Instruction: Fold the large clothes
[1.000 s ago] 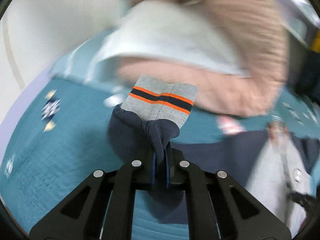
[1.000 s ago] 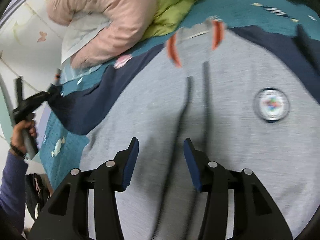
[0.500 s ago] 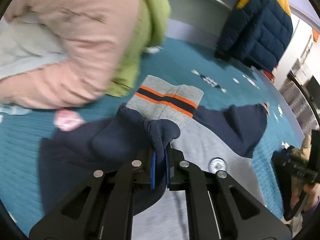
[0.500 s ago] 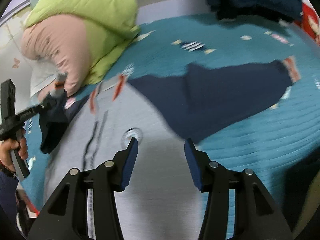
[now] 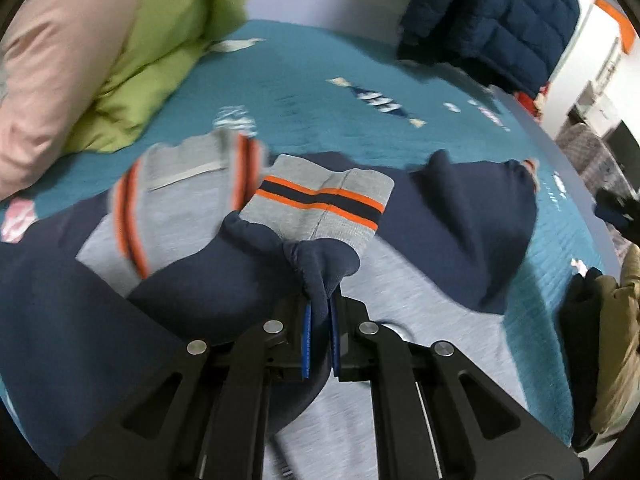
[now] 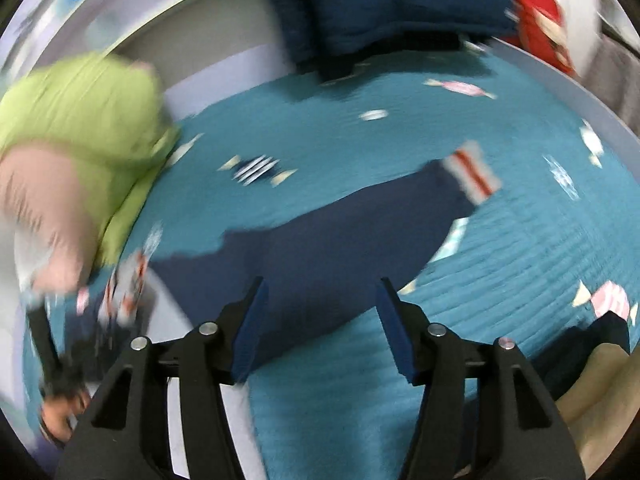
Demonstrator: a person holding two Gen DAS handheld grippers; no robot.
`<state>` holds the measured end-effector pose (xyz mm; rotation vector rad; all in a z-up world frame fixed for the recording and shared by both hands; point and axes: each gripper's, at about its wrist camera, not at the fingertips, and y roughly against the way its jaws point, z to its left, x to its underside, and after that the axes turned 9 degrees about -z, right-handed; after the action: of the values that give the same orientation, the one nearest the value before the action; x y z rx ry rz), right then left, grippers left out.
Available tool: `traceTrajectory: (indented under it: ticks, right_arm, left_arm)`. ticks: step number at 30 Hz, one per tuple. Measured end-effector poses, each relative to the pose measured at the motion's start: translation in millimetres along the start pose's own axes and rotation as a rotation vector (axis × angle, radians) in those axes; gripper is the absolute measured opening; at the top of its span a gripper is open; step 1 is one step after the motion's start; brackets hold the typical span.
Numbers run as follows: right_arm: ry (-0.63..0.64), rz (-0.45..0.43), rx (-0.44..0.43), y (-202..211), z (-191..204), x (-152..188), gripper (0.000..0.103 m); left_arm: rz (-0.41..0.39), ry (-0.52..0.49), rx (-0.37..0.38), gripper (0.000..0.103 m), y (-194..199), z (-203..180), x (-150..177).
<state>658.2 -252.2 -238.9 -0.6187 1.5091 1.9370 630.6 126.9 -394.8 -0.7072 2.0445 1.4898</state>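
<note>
No lettering, label, brand, number or sign is legible in either view; motion blur throughout.

Left tool pinched shut, right tool jaws apart, just widened, seemingly empty.

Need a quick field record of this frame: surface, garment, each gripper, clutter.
surface: teal quilted bedspread
garment: grey and navy sweatshirt, lying partly spread on the bedspread
left gripper: shut on the navy sleeve just below its striped cuff, carried over the grey body
right gripper: open, nothing between the pads; jaws have just been opening; over the other sleeve, which lies flat
clutter: green and pink bedding at the left, navy puffer jacket at the far edge
blur: heavy in the right wrist view
</note>
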Motion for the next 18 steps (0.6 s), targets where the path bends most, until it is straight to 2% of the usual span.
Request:
traceTrajectory:
  ticks: [5, 7, 9, 10, 12, 14, 15, 16, 18]
  right_arm:
    - [-0.221, 0.021, 0.093, -38, -70, -29, 0.054]
    - [-0.284, 0.049, 0.108, -53, -84, -35, 0.056]
    - [-0.358, 0.080, 0.126, -75, -98, -39, 0.057]
    - [-0.386, 0.090, 0.131, -85, -104, -40, 0.057]
    - [-0.410, 0.110, 0.144, -103, -115, -40, 0.058]
    - [-0.511, 0.122, 0.119, -120, -133, -34, 0.058]
    - [-0.567, 0.124, 0.104, -127, -142, -29, 0.058]
    - [-0.617, 0.117, 0.076, -135, -149, -24, 0.058]
    - [-0.639, 0.101, 0.035, -145, -153, -21, 0.058]
  left_arm:
    - [-0.028, 0.008, 0.031, 0.007, -19, -24, -6]
    - [-0.007, 0.003, 0.025, 0.007, -28, -31, -4]
    - [0.051, -0.025, 0.030, 0.011, -46, -38, 3]
    - [0.076, -0.040, 0.024, 0.017, -53, -41, 7]
    - [0.078, -0.043, 0.025, 0.028, -58, -42, 13]
    - [0.061, -0.021, 0.070, 0.050, -55, -42, 13]
    - [0.054, -0.011, 0.102, 0.065, -53, -43, 13]
    - [0.047, -0.009, 0.125, 0.068, -50, -43, 13]
    - [0.049, -0.020, 0.171, 0.068, -42, -46, 10]
